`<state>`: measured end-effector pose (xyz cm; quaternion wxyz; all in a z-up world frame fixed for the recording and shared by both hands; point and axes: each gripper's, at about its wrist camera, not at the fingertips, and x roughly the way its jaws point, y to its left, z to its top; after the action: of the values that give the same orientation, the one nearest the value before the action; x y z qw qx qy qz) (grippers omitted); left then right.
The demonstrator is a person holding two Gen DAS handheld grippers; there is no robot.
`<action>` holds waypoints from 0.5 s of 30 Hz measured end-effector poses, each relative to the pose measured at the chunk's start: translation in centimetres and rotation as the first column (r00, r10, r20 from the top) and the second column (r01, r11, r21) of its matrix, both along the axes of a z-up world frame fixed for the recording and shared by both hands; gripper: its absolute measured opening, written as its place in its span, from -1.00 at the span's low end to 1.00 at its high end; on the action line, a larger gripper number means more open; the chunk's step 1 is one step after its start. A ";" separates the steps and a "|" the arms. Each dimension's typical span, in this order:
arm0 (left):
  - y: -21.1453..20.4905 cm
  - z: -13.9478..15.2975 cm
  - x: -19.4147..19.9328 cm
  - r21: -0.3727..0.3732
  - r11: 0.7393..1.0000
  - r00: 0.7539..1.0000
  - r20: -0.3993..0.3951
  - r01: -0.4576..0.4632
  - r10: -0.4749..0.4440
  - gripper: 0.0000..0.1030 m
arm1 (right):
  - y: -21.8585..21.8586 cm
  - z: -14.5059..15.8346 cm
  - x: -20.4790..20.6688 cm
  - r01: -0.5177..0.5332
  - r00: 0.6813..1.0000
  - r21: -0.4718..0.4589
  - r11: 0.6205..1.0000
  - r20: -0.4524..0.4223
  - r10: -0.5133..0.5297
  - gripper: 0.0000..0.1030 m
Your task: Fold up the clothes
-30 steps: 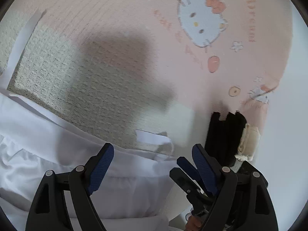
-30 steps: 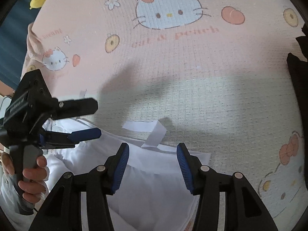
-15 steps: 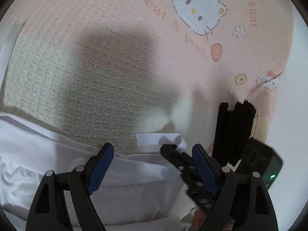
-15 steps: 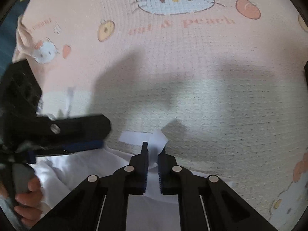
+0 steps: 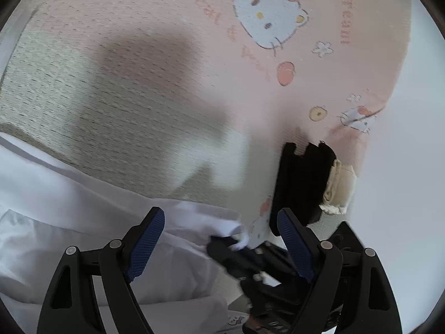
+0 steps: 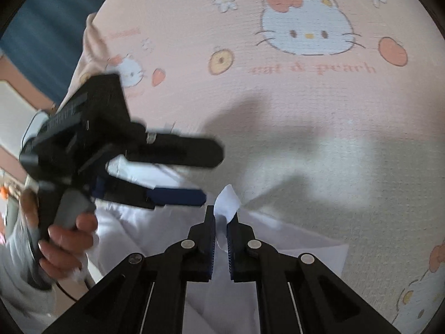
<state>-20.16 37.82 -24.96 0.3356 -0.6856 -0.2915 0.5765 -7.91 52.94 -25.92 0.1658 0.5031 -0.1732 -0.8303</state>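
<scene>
On a pink cat-print blanket (image 6: 306, 105) lies the white garment (image 6: 292, 253), its edge pinched by the right gripper (image 6: 221, 222) to lift a fold, while the left gripper (image 5: 219, 239) waits spread above it.

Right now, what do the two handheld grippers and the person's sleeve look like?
Both are black plastic. The right gripper has angular linked arms with round silver rivets and ribbed dark blue pads. The left gripper has the same long black fingers and blue pads, a boxy black body with white lettering, and a grey handle. The sleeve behind it is light grey.
</scene>
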 end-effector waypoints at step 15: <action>2.4 -2.0 2.7 0.036 0.998 0.995 0.082 0.060 -0.063 0.34 | -1.9 -0.4 1.3 -0.084 0.996 0.038 0.996 -0.012 0.085 -0.89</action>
<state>-17.43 40.27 -26.97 0.3523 -0.7117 -0.2936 0.5321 -6.61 51.01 -26.30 0.1926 0.5073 -0.1351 -0.8290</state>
